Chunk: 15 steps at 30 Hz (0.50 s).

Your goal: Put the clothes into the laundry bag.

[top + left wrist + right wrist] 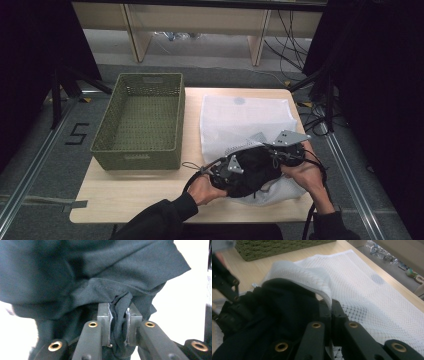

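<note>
Left tongs [118, 325] pinch dark garment [87, 272]; right tongs [331, 315], shut on white mesh laundry bag [367, 290] rim, hold its mouth open at the tabletop's [130, 192] near edge.

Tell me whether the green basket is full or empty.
Empty. In the high view the green basket shows its bare perforated floor, and the dark garment lies apart on the white mesh bag.

Looked like a lab recording booth: black curtains [380, 75] all round, loose cables [290, 35] on the floor, taped floor marking [77, 134].
</note>
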Available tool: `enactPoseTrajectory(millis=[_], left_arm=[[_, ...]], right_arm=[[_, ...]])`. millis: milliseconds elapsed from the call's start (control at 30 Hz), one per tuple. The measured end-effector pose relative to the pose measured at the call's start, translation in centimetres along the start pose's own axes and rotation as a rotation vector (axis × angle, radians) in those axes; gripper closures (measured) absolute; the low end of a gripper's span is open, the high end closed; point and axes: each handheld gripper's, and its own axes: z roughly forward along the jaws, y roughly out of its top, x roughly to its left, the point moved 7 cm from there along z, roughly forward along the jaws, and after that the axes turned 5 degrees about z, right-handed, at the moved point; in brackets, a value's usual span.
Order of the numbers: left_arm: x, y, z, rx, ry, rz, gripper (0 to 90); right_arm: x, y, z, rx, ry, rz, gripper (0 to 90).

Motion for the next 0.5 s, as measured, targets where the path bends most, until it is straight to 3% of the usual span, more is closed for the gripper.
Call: enactPoseTrajectory(millis=[33,100,133,200,267,367,500], left_arm=[[0.5,0.7,-0.2,-0.017,0.021,-0.01,79.8],[1.4,1.9,-0.1,-0.075,0.066,-0.07,80.4],[1.8,2.1,0.0,-0.078,0.079,-0.075,80.4],[3.2,2.3,0.7,-0.088,0.128,-0.102,80.3],[4.3,1.9,1.6,-0.107,0.159,-0.163,78.3],[4.4,1.2,2.1,-0.098,0.148,-0.194,70.1],[3.4,0.2,0.7,-0.076,0.13,-0.204,43.8]], right_arm=[[0.1,0.0,-0.1,0.003,0.0,0.014,90.0],[0.2,0.1,0.0,-0.004,0.004,0.009,90.0],[0.2,0.2,-0.1,-0.005,0.006,0.011,90.0],[0.2,0.2,-0.2,-0.007,0.001,0.008,90.0],[0.3,0.2,-0.2,-0.003,0.003,0.009,90.0],[0.2,0.0,-0.2,0.001,0.003,0.005,90.0],[0.2,-0.3,-0.1,0.005,0.007,0.0,90.0]])
